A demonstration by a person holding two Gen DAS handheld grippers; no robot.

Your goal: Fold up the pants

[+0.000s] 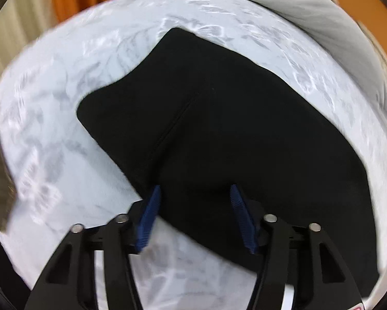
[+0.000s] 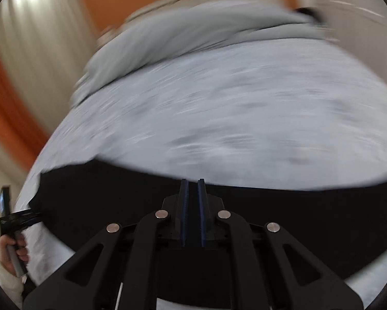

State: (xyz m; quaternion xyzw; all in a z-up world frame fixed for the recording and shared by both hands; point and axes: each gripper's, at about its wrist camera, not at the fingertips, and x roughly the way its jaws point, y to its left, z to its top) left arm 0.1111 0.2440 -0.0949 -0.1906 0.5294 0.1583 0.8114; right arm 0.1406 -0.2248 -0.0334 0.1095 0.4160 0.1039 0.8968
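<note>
Black pants (image 1: 232, 129) lie flat on a bed with a pale patterned sheet (image 1: 64, 103), a seam running down their middle. My left gripper (image 1: 195, 187) points steeply down over their near edge. Its blue pads (image 1: 148, 219) stand well apart, with dark cloth under and between them but not pinched. In the right wrist view the pants (image 2: 296, 214) stretch as a wide black band across the sheet (image 2: 219, 116). My right gripper (image 2: 192, 180) hovers over their far edge, pads almost together and no cloth visibly between them. At the pants' left end is the left gripper (image 2: 20, 217), held by a hand (image 2: 12, 253).
A grey duvet (image 2: 193, 33) is bunched at the head of the bed and shows as duvet (image 1: 322, 25) at top right. Pale curtains (image 2: 38, 38) and an orange wall (image 2: 2, 108) stand beyond the bed's left side. The right view is badly blurred.
</note>
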